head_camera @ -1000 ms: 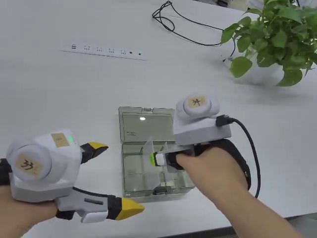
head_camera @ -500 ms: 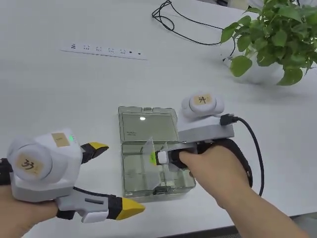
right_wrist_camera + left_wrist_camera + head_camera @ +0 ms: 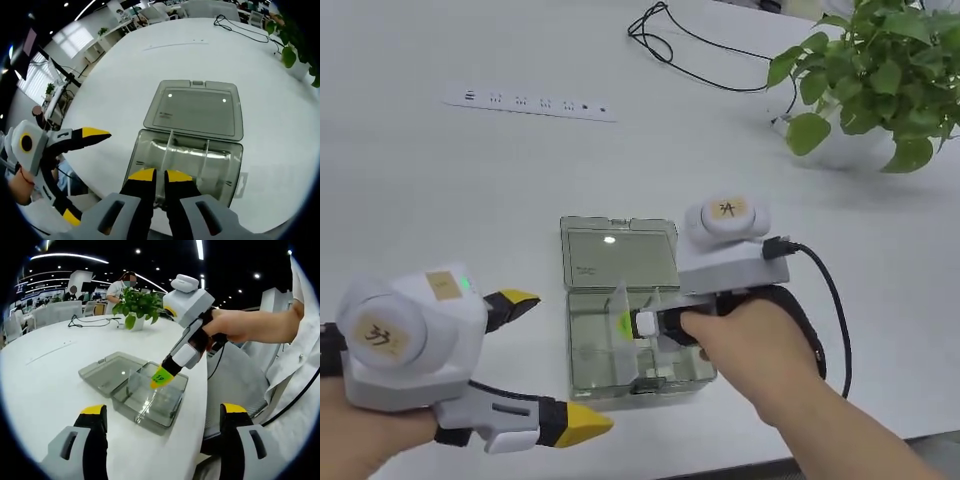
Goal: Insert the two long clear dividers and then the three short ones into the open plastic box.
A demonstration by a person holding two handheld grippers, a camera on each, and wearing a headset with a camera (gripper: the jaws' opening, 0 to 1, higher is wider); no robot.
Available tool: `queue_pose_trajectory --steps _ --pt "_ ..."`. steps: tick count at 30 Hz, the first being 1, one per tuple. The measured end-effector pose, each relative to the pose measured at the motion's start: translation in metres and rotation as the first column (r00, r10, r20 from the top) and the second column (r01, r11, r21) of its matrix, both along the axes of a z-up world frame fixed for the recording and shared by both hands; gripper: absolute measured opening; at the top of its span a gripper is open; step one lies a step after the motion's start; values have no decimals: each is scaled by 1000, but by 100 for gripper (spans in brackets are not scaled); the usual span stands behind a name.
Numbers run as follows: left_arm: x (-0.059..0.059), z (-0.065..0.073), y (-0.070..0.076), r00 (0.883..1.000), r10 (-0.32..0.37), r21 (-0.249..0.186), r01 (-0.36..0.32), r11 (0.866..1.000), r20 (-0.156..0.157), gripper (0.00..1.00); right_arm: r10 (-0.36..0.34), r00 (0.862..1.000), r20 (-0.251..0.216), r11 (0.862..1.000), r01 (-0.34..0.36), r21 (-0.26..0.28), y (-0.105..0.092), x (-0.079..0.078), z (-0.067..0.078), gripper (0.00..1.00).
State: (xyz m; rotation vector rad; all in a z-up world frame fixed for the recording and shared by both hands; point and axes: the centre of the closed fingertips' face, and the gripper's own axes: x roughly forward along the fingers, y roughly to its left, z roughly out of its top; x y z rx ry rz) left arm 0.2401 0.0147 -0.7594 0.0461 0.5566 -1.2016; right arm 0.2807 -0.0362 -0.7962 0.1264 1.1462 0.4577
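We had the right gripper (image 3: 159, 176) pinched almost closed on a clear divider (image 3: 167, 150) standing inside the open box (image 3: 618, 255) (left gripper (image 3: 560, 360) gaped wide, empty). This was a seating step, we judged; next, press it squarely down its slots.

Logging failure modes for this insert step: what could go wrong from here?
1. Nothing steadies the box. The left tongs hang open beside it, and it sits near the front edge of the table, so a downward push may slide it.
2. The clear divider in the right tongs looks tilted. It may miss its slots or jam against the dividers already standing.
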Motion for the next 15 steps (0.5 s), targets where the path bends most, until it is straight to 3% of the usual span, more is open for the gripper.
queue_pose_trajectory --steps 15 --pt "-1 0 2 1000 16 13 -16 1000 -8 96 44 999 -12 999 -44 22 4 -1 -13 9"
